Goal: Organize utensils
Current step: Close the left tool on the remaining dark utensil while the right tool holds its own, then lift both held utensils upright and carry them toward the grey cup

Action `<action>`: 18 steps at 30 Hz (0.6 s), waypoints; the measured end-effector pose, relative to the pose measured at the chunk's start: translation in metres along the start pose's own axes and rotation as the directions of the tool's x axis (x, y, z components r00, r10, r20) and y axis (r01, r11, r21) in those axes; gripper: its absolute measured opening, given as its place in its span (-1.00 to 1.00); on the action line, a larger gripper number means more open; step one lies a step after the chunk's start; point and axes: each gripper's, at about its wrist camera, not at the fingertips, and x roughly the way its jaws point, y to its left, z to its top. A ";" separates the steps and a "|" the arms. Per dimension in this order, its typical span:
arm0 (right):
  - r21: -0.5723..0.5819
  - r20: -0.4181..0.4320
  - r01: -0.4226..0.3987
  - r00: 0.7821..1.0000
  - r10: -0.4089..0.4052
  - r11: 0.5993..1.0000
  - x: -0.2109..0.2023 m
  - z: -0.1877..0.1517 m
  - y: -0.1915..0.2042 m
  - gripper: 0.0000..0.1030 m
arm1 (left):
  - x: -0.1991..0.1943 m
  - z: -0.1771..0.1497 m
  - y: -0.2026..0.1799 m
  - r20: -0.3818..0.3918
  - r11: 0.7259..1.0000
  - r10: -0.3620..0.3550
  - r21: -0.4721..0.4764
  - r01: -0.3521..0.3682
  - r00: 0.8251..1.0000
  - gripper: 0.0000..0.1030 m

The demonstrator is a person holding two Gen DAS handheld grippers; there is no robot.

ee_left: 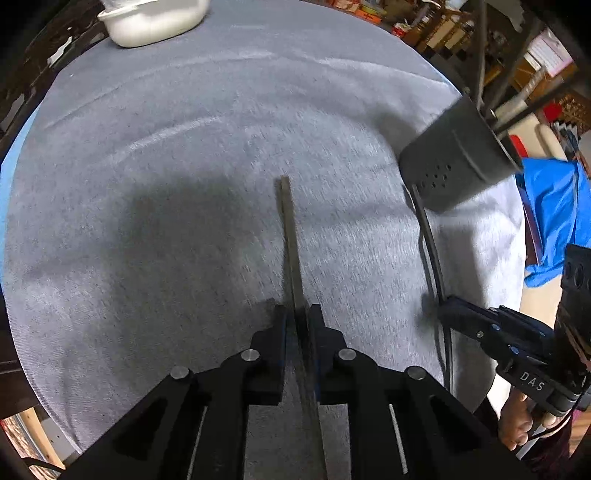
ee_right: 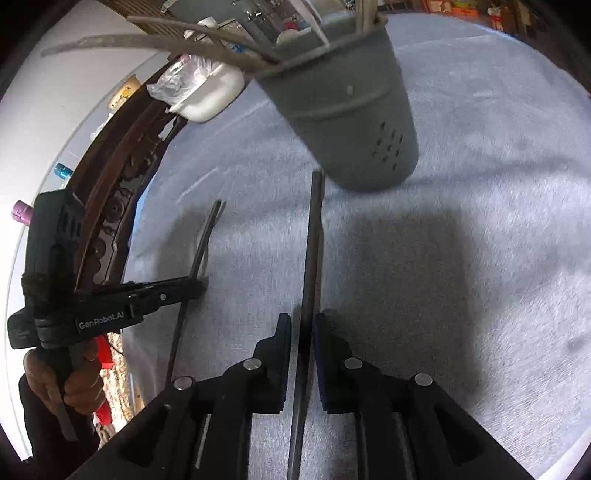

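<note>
Two thin dark utensils are off the cloth, one in each claw. The left claw [ee_left: 298,314] is clamped on a flat grey-brown utensil [ee_left: 290,236], most likely a chopstick, which runs straight out ahead between the two pads and ends above the grey cloth [ee_left: 184,147]. The right claw [ee_right: 302,321] is clamped on a darker, rounder utensil [ee_right: 314,236] in the same way; its far tip comes close to the foot of the grey holder [ee_right: 354,110], though whether it touches cannot be told.

The holder is a tapered grey cup with small drain holes low on its side. It stands just ahead of the right claw and ahead and to the right of the left claw. Pale utensil handles [ee_right: 147,40] lean out over its rim to the left.

Far ahead and to the left of both claws, at the cloth's far edge, sits a white dish [ee_left: 155,18]. A hand [ee_right: 74,376] grips the handle of the left claw, seen from the right one.
</note>
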 end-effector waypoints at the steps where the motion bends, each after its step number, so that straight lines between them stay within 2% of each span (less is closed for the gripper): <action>1: -0.001 0.010 0.002 1.000 -0.002 1.000 -0.002 0.003 0.001 -0.67 | -0.002 0.002 0.002 0.004 1.000 -0.002 -0.009 0.002 1.000 -0.59; 2: -0.002 0.017 0.006 1.000 -0.006 1.000 -0.002 0.009 0.002 -0.60 | -0.004 0.005 0.005 0.009 1.000 0.000 -0.018 0.000 1.000 -0.51; 3: -0.004 0.020 0.013 1.000 -0.013 1.000 -0.002 0.013 0.003 -0.44 | -0.005 0.009 0.006 0.013 1.000 0.004 -0.022 -0.004 1.000 -0.51; 5: -0.004 0.029 0.058 0.998 -0.058 0.998 0.001 0.022 0.006 -0.31 | -0.009 0.014 0.006 0.015 1.000 0.010 -0.022 -0.009 1.000 -0.51; 9: 0.008 0.046 0.106 0.993 -0.106 0.994 0.010 0.034 0.008 -0.31 | 0.000 0.026 0.004 -0.008 0.998 0.053 -0.043 -0.053 0.999 -0.51; 14: -0.013 0.036 0.171 0.985 -0.170 0.985 0.024 0.041 0.016 -0.36 | 0.013 0.036 0.001 -0.049 0.995 0.075 -0.061 -0.078 0.996 -0.51; 18: -0.029 0.034 0.216 0.976 -0.215 0.976 0.033 0.047 0.022 -0.50 | 0.033 0.054 -0.012 -0.060 0.993 0.094 -0.063 -0.097 0.994 -0.51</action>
